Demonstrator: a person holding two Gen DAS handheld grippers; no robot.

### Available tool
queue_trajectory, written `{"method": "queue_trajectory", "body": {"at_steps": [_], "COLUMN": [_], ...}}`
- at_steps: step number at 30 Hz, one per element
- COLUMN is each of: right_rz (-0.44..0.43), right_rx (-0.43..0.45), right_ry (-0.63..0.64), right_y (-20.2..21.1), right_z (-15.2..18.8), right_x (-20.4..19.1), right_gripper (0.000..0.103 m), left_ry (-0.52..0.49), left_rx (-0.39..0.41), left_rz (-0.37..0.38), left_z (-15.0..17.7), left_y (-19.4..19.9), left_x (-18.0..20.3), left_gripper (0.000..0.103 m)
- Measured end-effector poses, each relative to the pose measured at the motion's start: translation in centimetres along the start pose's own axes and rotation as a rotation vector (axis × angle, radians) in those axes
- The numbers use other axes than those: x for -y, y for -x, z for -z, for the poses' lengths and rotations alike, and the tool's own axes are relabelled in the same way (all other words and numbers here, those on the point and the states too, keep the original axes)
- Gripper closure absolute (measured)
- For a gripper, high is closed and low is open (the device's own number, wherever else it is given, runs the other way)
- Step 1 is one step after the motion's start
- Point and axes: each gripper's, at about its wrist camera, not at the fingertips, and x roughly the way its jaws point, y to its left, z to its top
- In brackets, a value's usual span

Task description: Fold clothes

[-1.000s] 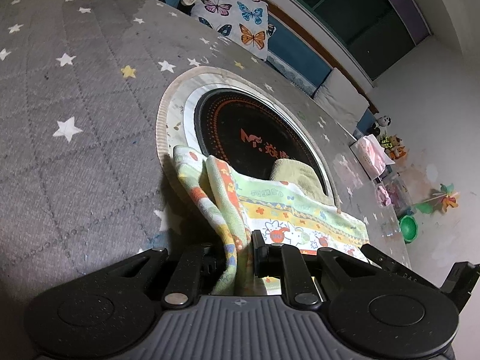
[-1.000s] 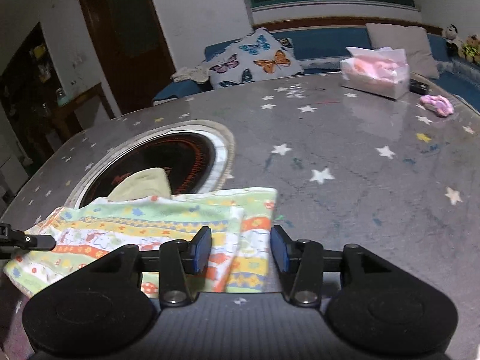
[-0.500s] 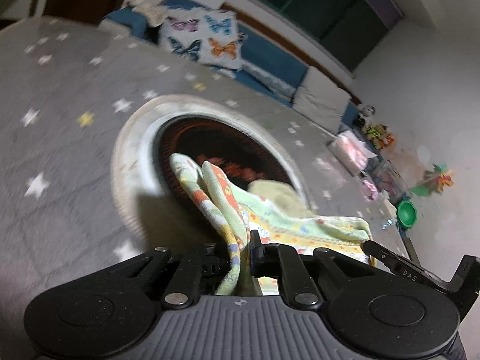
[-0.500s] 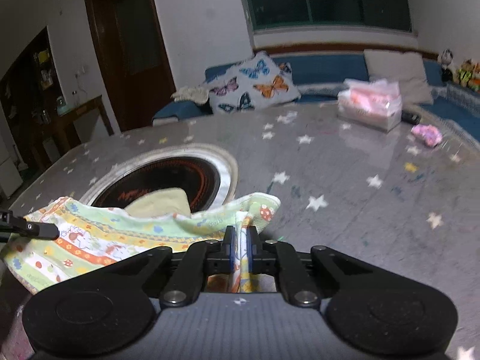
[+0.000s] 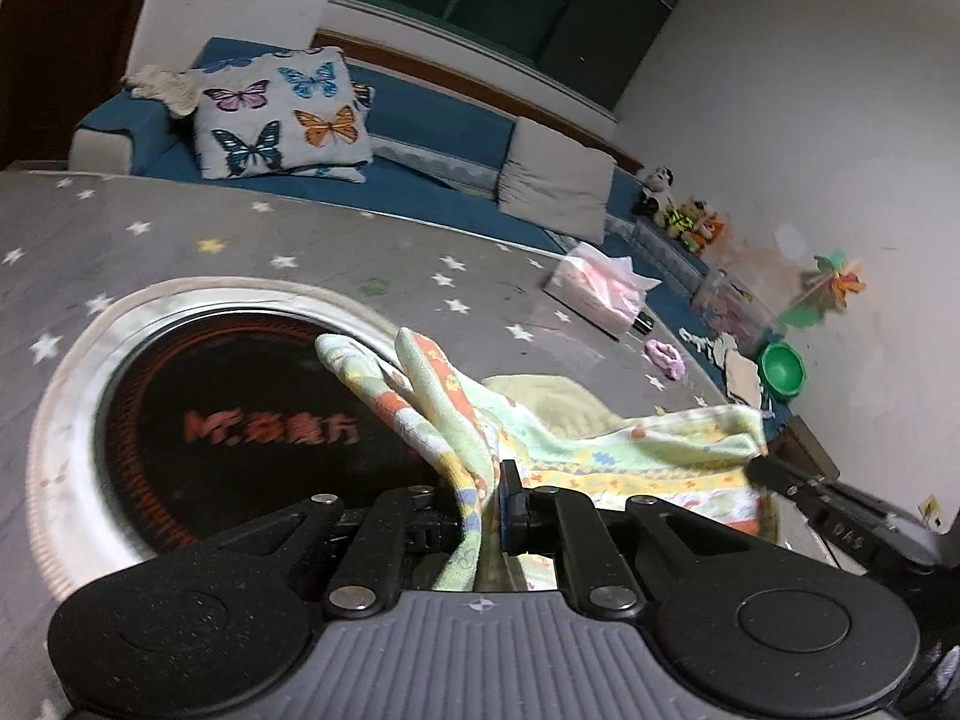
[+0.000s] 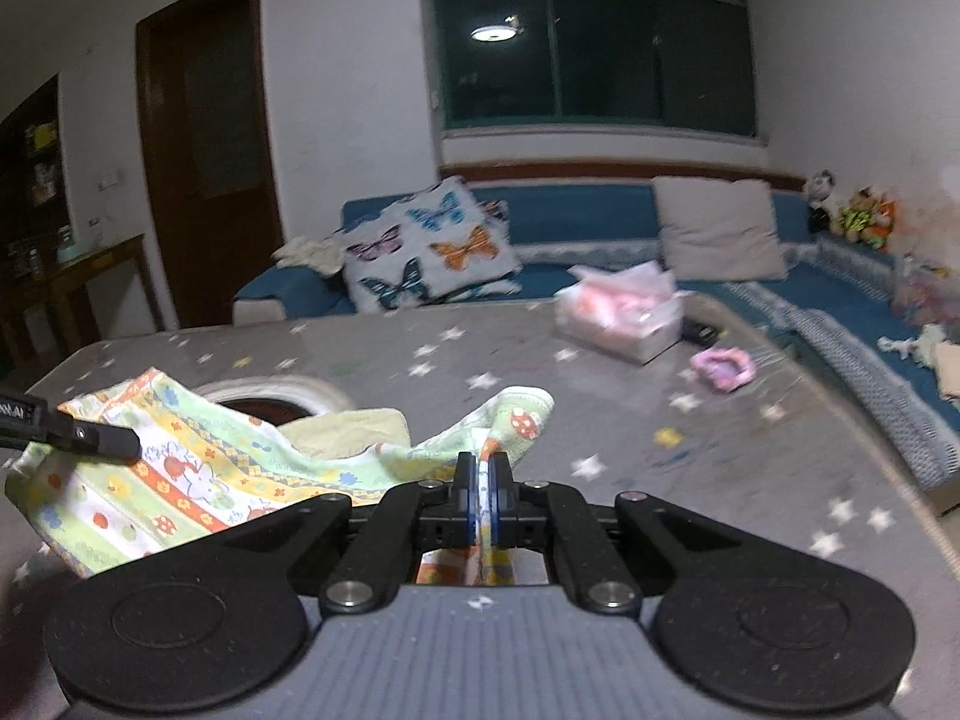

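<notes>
Since the earlier frame both grippers have lifted the printed cloth (image 6: 198, 474) off the table (image 6: 630, 420), and the right gripper (image 6: 480, 474), open before, has closed on one corner. The left gripper (image 5: 486, 498) pinches the opposite corner. The cloth hangs stretched between them, its long axis across, above the table's round black inset (image 5: 240, 396).

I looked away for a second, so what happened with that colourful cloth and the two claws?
The right claw, open over the patterned cloth a second ago, has closed on its corner. Both claws then lifted the cloth off the star-print table, so it now hangs between them. The left claw kept its grip on the other end throughout. The pink tissue pack stayed put.
</notes>
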Motion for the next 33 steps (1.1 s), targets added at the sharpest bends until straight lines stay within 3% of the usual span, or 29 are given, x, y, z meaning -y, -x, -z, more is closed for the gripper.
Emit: {"method": "queue_trajectory", "body": {"at_steps": [15,33], "right_rz": [0.107,0.132], "right_rx": [0.003,-0.076], "right_ry": [-0.005,-0.033], "right_y": [-1.5,-4.6], "right_z": [-2.1,-0.5], "right_x": [6.0,8.6], "right_gripper": [0.1,0.099], "left_ry": [-0.128,-0.173], "left_rx": [-0.053,-0.127], "left_rz": [-0.011,-0.062], "left_z": [-2.1,-2.0], "left_y": [-6.9,-11.5], "left_x": [6.4,7.3], "left_gripper": [0.093,0.093]}}
